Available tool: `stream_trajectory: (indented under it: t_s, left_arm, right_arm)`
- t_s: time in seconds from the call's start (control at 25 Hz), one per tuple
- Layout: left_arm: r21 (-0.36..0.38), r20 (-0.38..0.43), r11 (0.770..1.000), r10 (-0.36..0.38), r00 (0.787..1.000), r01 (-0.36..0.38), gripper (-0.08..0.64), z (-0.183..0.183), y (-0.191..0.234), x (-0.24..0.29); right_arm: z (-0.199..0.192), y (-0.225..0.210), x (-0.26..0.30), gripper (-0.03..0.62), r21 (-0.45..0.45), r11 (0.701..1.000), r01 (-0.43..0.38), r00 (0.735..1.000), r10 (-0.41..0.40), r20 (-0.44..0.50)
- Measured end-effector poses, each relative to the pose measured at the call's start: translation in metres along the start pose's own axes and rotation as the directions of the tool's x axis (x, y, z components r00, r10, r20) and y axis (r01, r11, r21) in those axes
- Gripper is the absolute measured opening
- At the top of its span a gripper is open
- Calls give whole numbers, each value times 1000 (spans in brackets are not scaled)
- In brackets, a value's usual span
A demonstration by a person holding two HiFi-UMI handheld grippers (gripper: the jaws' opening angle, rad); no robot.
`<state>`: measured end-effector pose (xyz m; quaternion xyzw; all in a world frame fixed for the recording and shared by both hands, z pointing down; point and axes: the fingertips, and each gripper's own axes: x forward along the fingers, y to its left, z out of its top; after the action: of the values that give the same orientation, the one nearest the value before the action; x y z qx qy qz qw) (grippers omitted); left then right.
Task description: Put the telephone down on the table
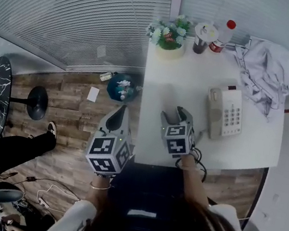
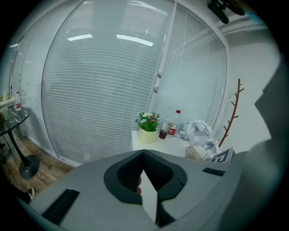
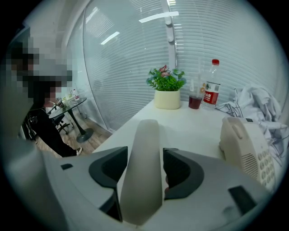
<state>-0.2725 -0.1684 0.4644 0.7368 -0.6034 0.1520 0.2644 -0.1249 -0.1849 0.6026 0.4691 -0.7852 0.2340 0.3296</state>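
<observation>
Placing step looks about done: the handset [image 3: 142, 171] lies on the table [image 1: 174, 73] mid-frame, left of the phone base [image 1: 225, 112]. The right gripper [image 1: 178, 114] straddles it, jaws spread. I think it's loose, but the gap's tiny. The left gripper [image 1: 120, 112] is pinched closed, empty. Next, the right one needs a straight pull back without nudging the handset.

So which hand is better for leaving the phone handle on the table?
Right. The right tool already has the handset between its jaws over the table; the left tool hangs off the table, empty.
</observation>
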Motion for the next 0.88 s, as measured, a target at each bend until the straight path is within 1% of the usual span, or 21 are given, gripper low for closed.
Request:
stream_trajectory:
  t_s: [0.08, 0.28, 0.48, 0.6, 0.68, 0.8, 0.88]
  left_arm:
    - [-2, -4, 1000, -8, 1000, 8, 0, 0, -4, 2]
    - [-7, 22, 1000, -12, 1000, 12, 1, 8, -14, 3]
    - [-21, 26, 1000, -8, 1000, 9, 0, 10, -27, 1]
    - [-19, 32, 1000, -9, 999, 10, 0, 11, -36, -3]
    - [-13, 35, 1000, -10, 999, 11, 0, 11, -43, -5]
    - [-3, 41, 1000, -12, 999, 12, 0, 9, -53, -9]
    - [3, 42, 1000, -15, 999, 15, 0, 7, -62, -13]
  right_arm:
    - [1, -1, -2, 255, -2, 1000, -2, 1000, 2, 5]
    - [7, -8, -13, 255, -17, 1000, -3, 1000, 3, 22]
    - [10, -21, -29, 247, 9, 1000, -2, 999, 1, 44]
    - [11, -33, -42, 221, 24, 1000, 17, 998, -18, 62]
    - [12, -40, -49, 219, 37, 999, 26, 997, -29, 75]
    - [12, -48, -60, 173, 52, 998, 36, 994, -41, 98]
    - [12, -50, -69, 163, 57, 998, 29, 992, -36, 122]
